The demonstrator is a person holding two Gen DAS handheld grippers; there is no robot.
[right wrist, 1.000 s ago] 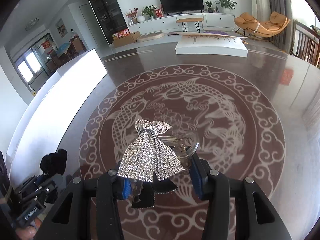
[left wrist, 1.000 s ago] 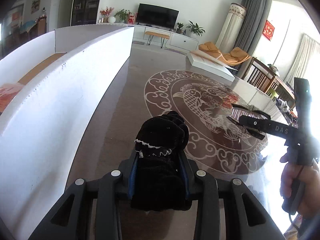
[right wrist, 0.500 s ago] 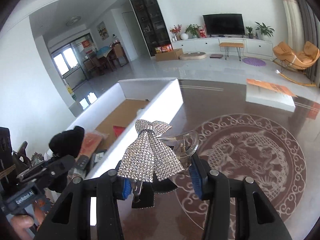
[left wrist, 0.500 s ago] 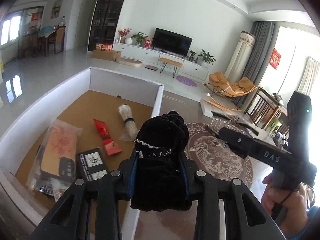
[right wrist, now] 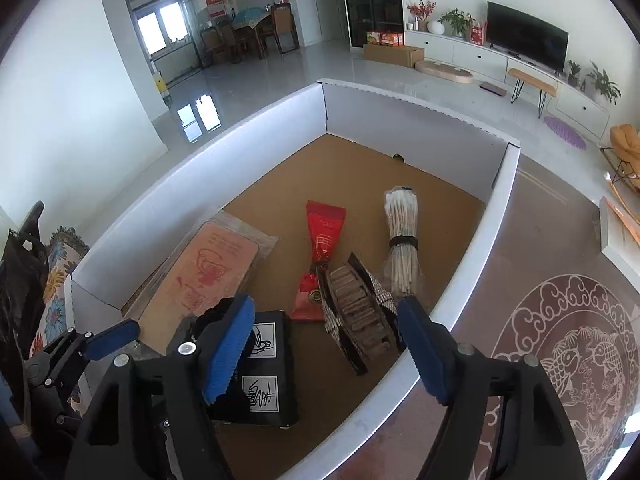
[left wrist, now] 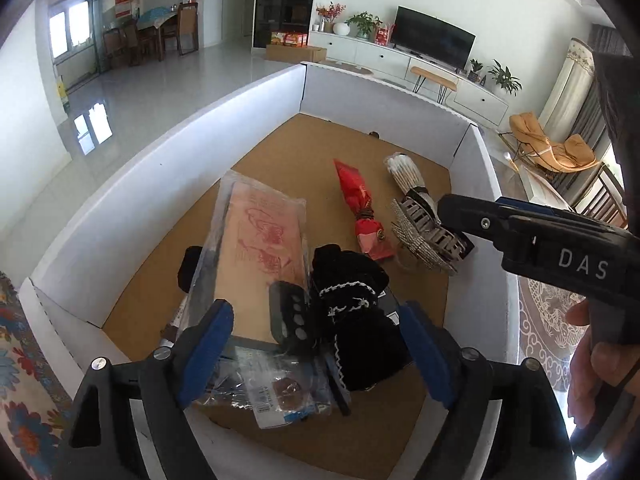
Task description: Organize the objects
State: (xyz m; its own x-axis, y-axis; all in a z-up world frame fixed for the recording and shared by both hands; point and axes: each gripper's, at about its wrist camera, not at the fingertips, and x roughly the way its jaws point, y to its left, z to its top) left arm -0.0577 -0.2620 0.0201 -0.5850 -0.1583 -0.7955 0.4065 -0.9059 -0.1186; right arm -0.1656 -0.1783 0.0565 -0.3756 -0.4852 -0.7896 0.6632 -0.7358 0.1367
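Black velvet, trimmed with a thin white lace edge: that soft pouch (left wrist: 356, 320) sits between the blue pads of the left gripper (left wrist: 316, 354), and the jaws have just been opening, now spread wide with clear air on both sides of the cloth. No pad presses it. It sits over the near end of the white-walled cardboard box (left wrist: 168, 184) with the brown floor, against a flat black packet (right wrist: 264, 364) printed with white squares; whether it has quite settled there I cannot tell.

Over to the right gripper (right wrist: 326, 350): its jaws have also just been opening, and they stand wide apart. The rhinestone-covered bow hair clip (right wrist: 356, 312) is below and beyond the pads, tilted on the box floor, touched by neither. In the left wrist view the clip (left wrist: 428, 236) shows just past the tip of that right gripper (left wrist: 460, 216), which a hand (left wrist: 600, 360) grips at the frame's right edge.

Around the clip: a red foil sachet (right wrist: 320, 256) just to its left, a clear-wrapped bundle of cotton swabs (right wrist: 400, 240) just to its right, and a long pink card in a clear plastic sleeve (left wrist: 260, 240) along the left wall. The box stands on a dark bench (right wrist: 560, 320) with a pale fish medallion.
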